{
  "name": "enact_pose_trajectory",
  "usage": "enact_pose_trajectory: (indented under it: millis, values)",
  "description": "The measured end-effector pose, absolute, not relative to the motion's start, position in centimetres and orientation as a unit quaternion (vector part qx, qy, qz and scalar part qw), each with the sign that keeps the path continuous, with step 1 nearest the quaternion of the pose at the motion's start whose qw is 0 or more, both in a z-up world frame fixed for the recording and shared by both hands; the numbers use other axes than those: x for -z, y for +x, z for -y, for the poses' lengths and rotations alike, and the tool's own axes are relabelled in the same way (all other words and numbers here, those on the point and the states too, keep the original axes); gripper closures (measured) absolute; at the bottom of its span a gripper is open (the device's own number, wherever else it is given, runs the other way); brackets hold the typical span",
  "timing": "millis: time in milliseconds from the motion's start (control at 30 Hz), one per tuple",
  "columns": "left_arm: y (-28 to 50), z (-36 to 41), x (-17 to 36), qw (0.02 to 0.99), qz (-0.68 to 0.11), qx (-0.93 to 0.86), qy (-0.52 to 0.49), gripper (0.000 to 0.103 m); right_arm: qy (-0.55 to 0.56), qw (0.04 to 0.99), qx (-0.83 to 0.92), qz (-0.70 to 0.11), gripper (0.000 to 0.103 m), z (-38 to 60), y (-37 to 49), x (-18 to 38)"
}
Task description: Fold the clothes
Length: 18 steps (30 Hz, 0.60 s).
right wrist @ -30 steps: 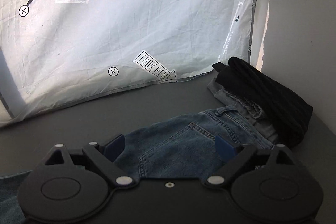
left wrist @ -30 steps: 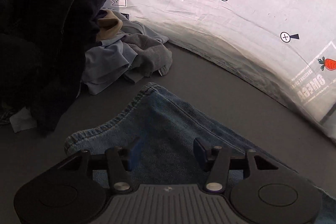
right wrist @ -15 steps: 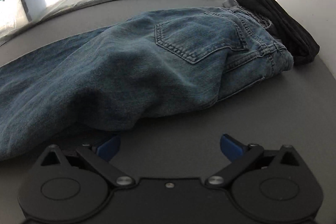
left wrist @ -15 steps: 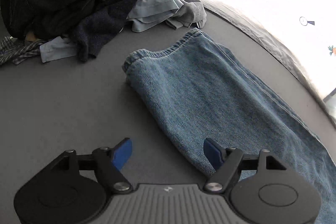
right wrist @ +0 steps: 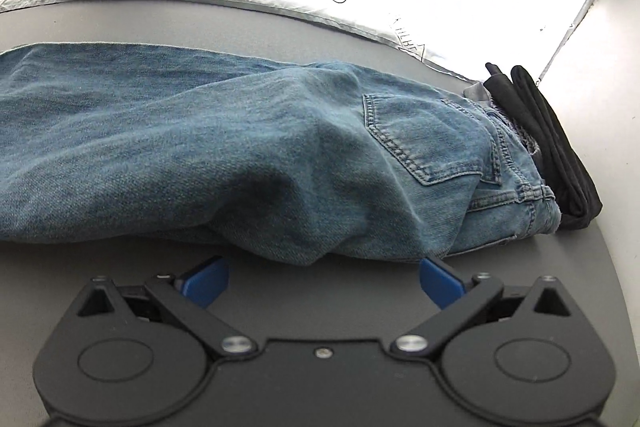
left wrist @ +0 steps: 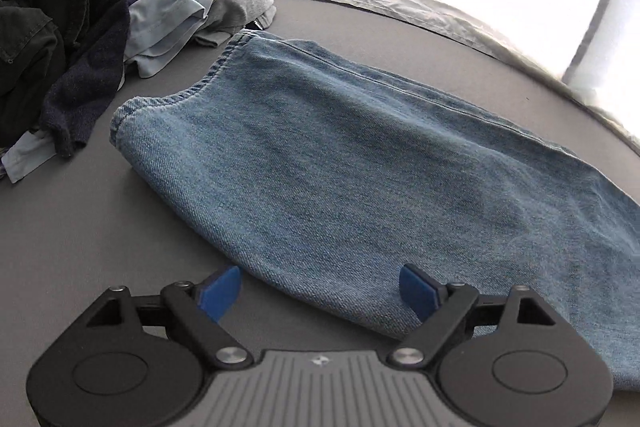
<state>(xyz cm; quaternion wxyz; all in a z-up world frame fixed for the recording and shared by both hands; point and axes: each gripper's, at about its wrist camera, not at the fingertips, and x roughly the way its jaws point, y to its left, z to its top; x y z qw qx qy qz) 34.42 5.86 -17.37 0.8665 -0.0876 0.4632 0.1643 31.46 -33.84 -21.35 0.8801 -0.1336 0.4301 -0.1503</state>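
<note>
Here, left gripper fingers spread wide, right gripper likewise, both empty beside jeans.

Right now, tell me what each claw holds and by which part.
Nothing. The left claw and the right claw are open, and the jeans lie flat.

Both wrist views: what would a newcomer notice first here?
The jeans stretched flat across the grey table, hems toward the heap of dark and pale clothes. At the waist end lies a folded black garment. Both the left gripper and right gripper sit open, holding nothing.
</note>
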Motion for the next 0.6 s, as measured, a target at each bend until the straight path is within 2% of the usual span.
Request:
enact_pose_trajectory:
  millis: [200, 400, 600]
  values:
    - [33.8, -4.8, 17.0, 0.870, -0.461, -0.159, -0.065, 0.016, -0.125, 0.900, 0.147, -0.390, 0.000, 34.5, 33.0, 18.6]
    - [33.5, -9.0, 14.3, 0.879, -0.426, -0.198, -0.081, 0.016, -0.100, 0.905, 0.121, -0.396, 0.000, 33.7, 31.4, 17.2]
    - [37.3, -13.1, 11.8, 0.903, -0.388, -0.183, -0.018, 0.016, -0.105, 0.903, 0.100, -0.405, 0.000, 29.7, 30.3, 17.4]
